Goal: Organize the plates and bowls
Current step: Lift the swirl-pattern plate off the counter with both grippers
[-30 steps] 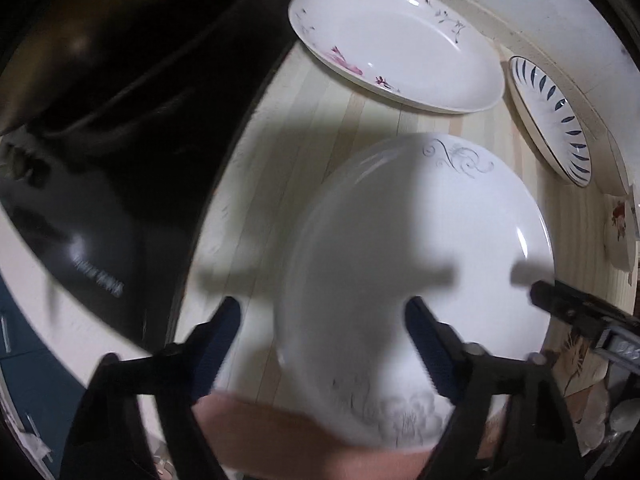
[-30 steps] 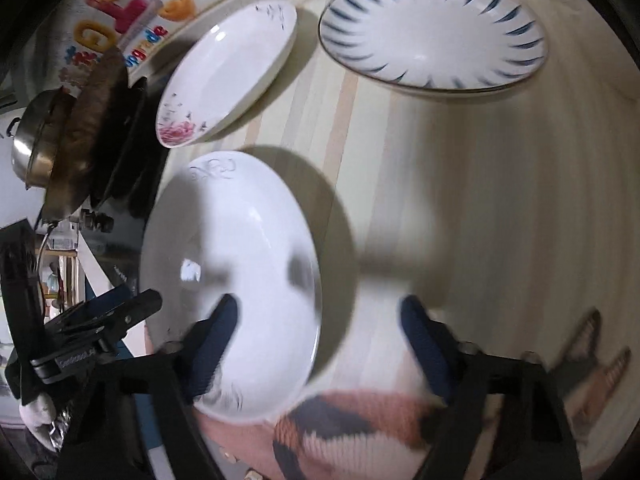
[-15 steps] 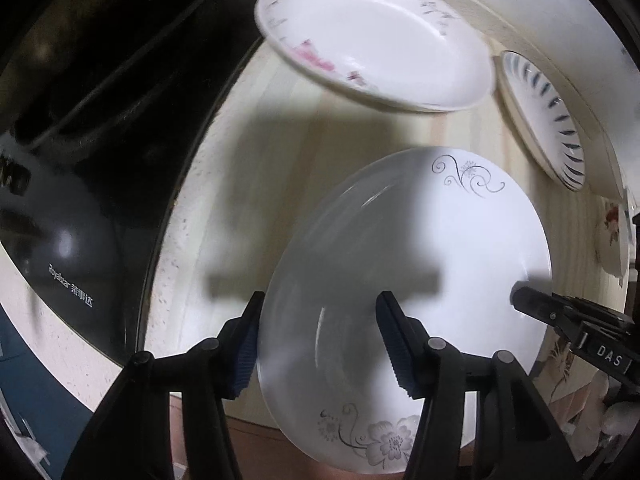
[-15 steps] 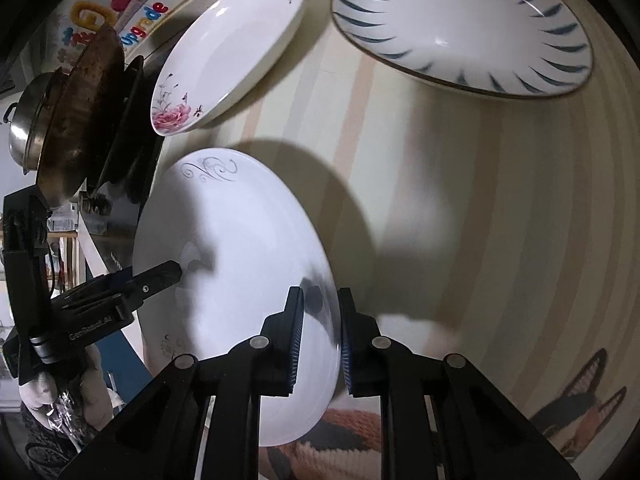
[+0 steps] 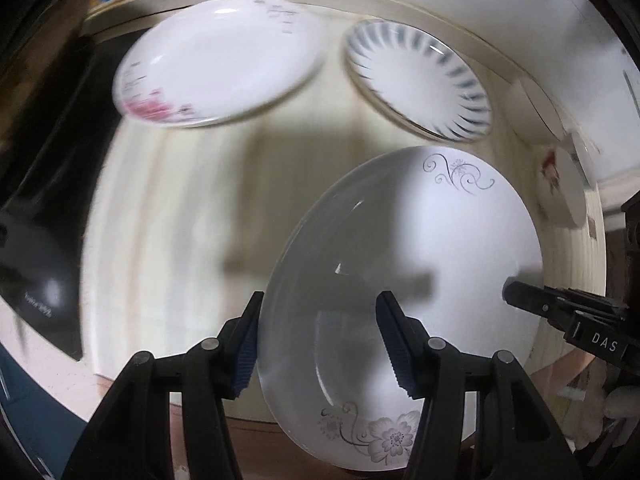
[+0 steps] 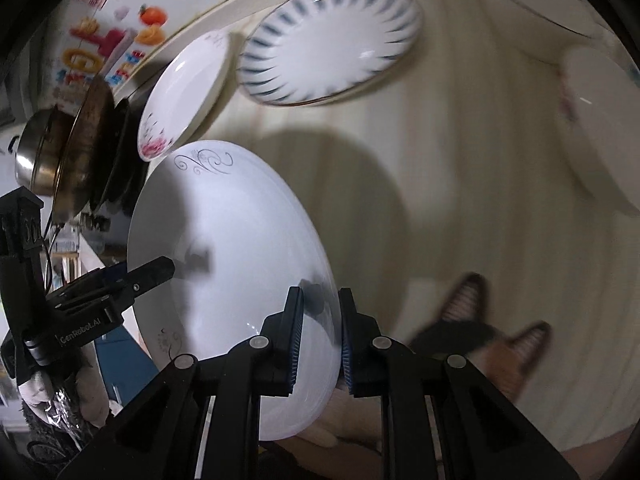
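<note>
Now both claws clamp one white scroll-patterned plate [image 5: 420,248]: right claw [image 6: 320,336] pinches its right rim, left claw [image 5: 320,344] its left rim, having just closed, lifting it off the tabletop [image 5: 180,208], seemingly toward stacking on the far plates.

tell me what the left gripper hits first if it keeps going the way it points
Most likely the white plate the left gripper already straddles at its rim; beyond that lies the striped table. Depth is hard to judge.

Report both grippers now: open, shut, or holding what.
Left gripper: shut on the rim of the grey-flowered plate.
Right gripper: shut on that same plate's opposite rim, fingers nearly together.
</note>
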{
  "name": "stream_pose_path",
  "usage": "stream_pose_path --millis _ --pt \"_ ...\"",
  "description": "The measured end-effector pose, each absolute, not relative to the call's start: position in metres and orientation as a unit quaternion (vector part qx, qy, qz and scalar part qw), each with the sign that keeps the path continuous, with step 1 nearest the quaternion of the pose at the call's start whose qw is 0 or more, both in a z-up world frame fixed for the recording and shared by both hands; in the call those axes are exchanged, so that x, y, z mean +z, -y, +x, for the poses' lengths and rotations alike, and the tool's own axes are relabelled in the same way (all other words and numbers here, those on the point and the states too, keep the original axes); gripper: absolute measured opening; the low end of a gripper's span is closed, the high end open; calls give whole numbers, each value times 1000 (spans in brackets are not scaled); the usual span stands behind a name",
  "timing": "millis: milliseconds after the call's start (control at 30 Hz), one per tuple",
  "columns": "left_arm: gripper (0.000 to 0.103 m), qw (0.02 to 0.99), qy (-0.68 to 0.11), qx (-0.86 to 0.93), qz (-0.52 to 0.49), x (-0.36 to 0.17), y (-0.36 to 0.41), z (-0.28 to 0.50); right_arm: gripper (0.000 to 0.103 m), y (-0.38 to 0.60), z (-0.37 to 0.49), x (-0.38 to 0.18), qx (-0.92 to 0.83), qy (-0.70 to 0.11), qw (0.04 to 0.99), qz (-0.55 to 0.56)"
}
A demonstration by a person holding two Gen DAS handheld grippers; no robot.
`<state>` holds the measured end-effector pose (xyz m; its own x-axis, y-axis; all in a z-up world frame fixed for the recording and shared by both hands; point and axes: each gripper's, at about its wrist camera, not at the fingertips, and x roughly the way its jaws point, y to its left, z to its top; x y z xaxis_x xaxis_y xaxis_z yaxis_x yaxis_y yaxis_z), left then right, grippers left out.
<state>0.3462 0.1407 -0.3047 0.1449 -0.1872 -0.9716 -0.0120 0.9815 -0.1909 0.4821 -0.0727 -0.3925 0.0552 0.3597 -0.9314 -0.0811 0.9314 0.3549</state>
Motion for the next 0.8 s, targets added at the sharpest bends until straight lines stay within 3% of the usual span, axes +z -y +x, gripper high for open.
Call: stream_pose_path --millis 333,800 --pt "53 735 -670 -97 -39 -320 -77 366 19 151 465 -401 103 -673 718 143" --pt "53 724 -684 -85 -20 -329 -78 381 19 181 463 -421 98 -682 706 164"
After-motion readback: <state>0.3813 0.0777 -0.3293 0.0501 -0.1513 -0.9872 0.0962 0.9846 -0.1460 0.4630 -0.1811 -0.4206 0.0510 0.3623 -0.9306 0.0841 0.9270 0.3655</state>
